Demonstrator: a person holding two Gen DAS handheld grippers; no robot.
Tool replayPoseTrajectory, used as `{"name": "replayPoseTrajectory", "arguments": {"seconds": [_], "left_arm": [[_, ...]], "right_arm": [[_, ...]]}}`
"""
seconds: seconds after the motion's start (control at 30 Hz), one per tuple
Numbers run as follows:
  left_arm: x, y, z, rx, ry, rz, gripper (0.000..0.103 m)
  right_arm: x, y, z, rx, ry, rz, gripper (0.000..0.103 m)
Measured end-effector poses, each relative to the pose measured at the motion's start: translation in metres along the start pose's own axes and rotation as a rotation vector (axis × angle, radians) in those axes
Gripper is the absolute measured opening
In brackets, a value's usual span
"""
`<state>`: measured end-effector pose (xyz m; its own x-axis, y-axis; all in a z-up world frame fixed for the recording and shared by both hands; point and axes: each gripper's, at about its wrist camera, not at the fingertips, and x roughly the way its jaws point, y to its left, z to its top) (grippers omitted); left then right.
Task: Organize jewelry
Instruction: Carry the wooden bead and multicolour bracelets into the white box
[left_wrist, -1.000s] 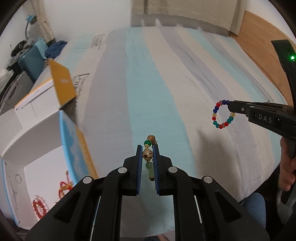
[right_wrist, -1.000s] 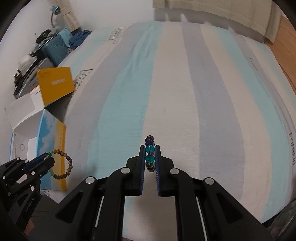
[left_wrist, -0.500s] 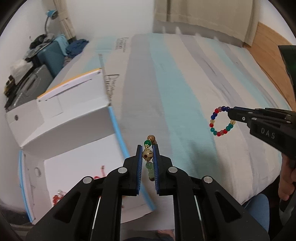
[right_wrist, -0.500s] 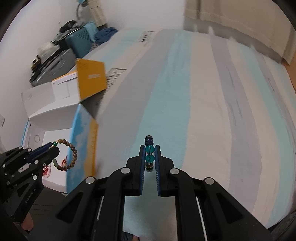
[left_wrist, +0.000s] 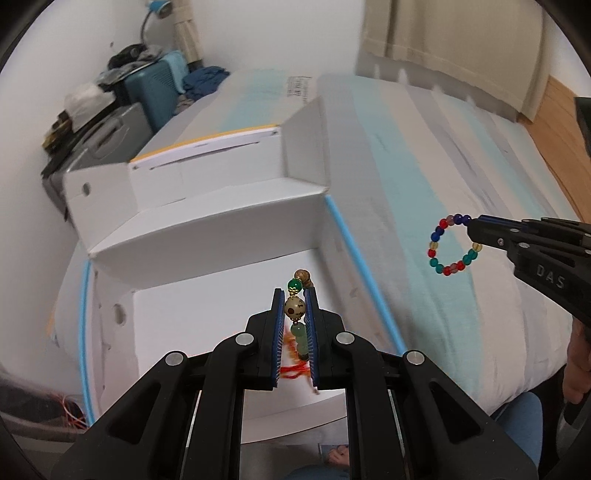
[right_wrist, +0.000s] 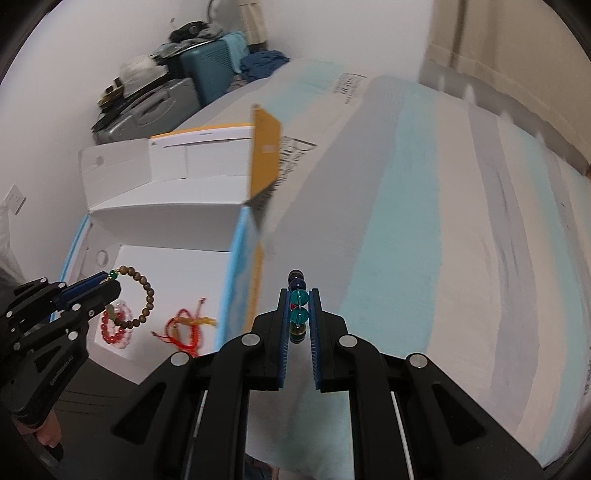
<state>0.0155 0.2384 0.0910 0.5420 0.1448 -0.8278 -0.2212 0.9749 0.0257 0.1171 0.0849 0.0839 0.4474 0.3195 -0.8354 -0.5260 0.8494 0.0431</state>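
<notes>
Both jaws clamp bracelets: left gripper (left_wrist: 294, 317) wooden bracelet (right_wrist: 138, 297), mostly hidden; right gripper (right_wrist: 298, 314) glass-bead bracelet (left_wrist: 448, 243).

Bed cover (right_wrist: 424, 221): broad stripes of pale blue, grey and cream. Box (left_wrist: 221, 184): white inside, blue-edged (one flap orange outside). Wooden bracelet (right_wrist: 142, 299): brown beads, one green. Glass bracelet (left_wrist: 448, 245): red, blue, teal and amber beads. Both claws: black with blue pads (left_wrist: 277, 332). Cord bracelet (right_wrist: 184, 328): red and yellow.

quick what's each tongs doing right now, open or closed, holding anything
Left tongs: closed on the brown bead bracelet, over the open white box.
Right tongs: closed on the multicolored bead bracelet, over the striped bed.
</notes>
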Motion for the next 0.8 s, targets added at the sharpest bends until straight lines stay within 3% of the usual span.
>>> {"name": "replayPoseTrajectory", "arguments": {"seconds": [0.27, 0.53, 0.8], "left_arm": [[0.006, 0.05, -0.013, -0.057, 0.016, 0.026, 0.01], [0.029, 0.099, -0.034, -0.127, 0.065, 0.04, 0.01], [0.052, 0.133, -0.05, -0.173, 0.116, 0.053, 0.01]], "right_arm": [[0.007, 0.052, 0.005, -0.072, 0.0, 0.043, 0.009], [0.042, 0.108, 0.007, -0.142, 0.051, 0.084, 0.009], [0.077, 0.137, 0.003, -0.166, 0.106, 0.107, 0.009]]}}
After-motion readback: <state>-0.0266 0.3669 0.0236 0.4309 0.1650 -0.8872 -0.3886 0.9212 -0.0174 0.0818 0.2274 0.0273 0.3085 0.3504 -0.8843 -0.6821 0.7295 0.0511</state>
